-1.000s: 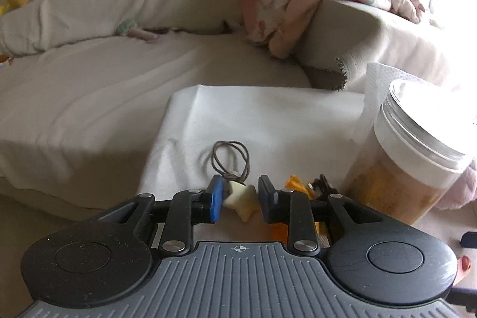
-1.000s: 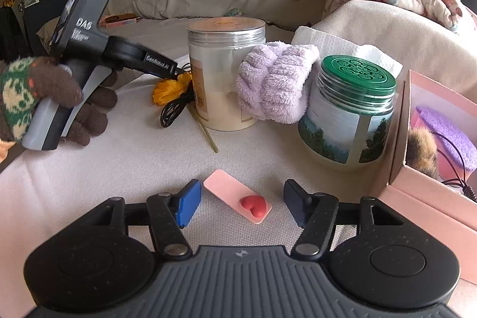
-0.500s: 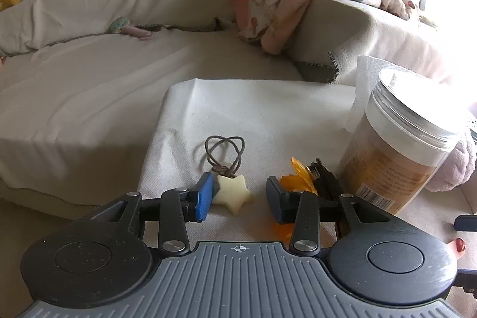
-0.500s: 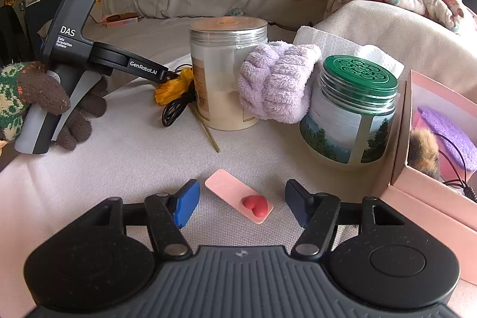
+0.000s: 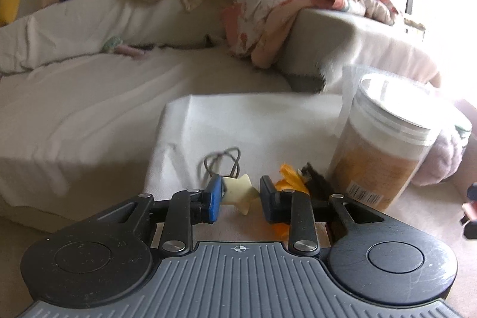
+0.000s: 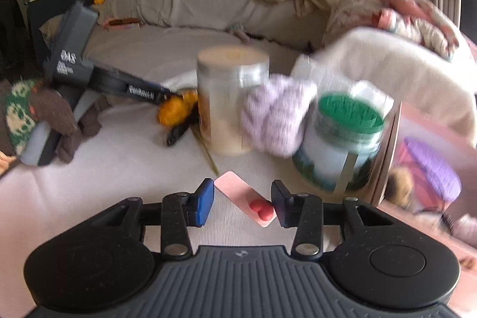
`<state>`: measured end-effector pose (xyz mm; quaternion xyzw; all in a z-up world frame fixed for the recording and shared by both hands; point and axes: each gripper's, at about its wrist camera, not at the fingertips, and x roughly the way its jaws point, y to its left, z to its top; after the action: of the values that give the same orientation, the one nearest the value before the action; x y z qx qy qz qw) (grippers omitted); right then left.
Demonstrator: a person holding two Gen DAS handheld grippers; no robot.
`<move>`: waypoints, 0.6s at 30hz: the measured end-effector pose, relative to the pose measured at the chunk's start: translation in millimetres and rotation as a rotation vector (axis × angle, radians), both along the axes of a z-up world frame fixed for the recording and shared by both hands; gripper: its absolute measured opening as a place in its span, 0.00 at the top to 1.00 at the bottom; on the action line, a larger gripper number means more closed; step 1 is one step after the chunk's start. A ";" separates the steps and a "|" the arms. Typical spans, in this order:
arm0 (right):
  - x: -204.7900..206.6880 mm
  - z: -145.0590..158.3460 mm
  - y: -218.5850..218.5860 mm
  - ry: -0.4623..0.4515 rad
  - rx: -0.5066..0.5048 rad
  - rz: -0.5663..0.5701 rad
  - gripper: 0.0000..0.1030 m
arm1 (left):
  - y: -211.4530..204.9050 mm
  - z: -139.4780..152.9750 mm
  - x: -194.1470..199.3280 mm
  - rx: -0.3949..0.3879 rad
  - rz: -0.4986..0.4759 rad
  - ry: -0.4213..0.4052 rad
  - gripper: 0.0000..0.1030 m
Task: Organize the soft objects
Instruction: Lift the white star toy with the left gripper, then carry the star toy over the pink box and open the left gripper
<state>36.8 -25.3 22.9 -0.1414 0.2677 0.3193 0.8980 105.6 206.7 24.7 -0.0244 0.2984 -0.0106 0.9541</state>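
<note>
In the left wrist view my left gripper (image 5: pixel 241 194) is open with a cream star charm (image 5: pixel 240 192) on a brown hair tie (image 5: pixel 222 161) between its fingers; the left pad touches the star. In the right wrist view my right gripper (image 6: pixel 243 203) is open around a pink hair clip with a red heart (image 6: pixel 246 203), which lies on the white cloth (image 6: pixel 119 169); the right pad is next to the heart. A lavender fluffy band (image 6: pixel 275 118) leans between two jars. The pink box (image 6: pixel 423 157) at right holds a purple item and a furry brown one.
A clear jar with a silver lid (image 5: pixel 384 139) (image 6: pixel 231 100) stands right of the left gripper. A green-lidded jar (image 6: pixel 342 139) stands by the pink box. An orange flower and black cord (image 5: pixel 298 178) lie by the clear jar. The sofa (image 5: pixel 89 97) lies behind.
The left gripper opened wider around the star charm and backed off a little. The right gripper moved forward and narrowed around the pink heart clip. Both views shifted and blurred.
</note>
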 end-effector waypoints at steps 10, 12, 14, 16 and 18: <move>26.8 98.4 -25.2 -0.144 0.100 -0.048 0.59 | 0.9 105.1 16.1 0.020 -0.011 -0.199 0.70; 39.1 122.7 -42.4 -0.199 0.111 -0.109 0.59 | -12.9 140.1 23.5 0.008 -0.057 -0.256 0.70; 49.6 141.7 -60.7 -0.232 0.120 -0.168 0.59 | -32.1 173.1 30.5 -0.025 -0.113 -0.298 0.70; 55.3 155.6 -81.6 -0.274 0.115 -0.214 0.59 | -54.1 200.3 37.0 -0.080 -0.182 -0.322 0.70; 56.9 162.5 -105.3 -0.308 0.107 -0.256 0.59 | -82.9 221.8 44.9 -0.144 -0.262 -0.322 0.69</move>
<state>93.7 -130.5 185.4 -0.1055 0.1258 0.1910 0.9678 150.5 123.8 246.5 -0.0516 0.1412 -0.1597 0.9757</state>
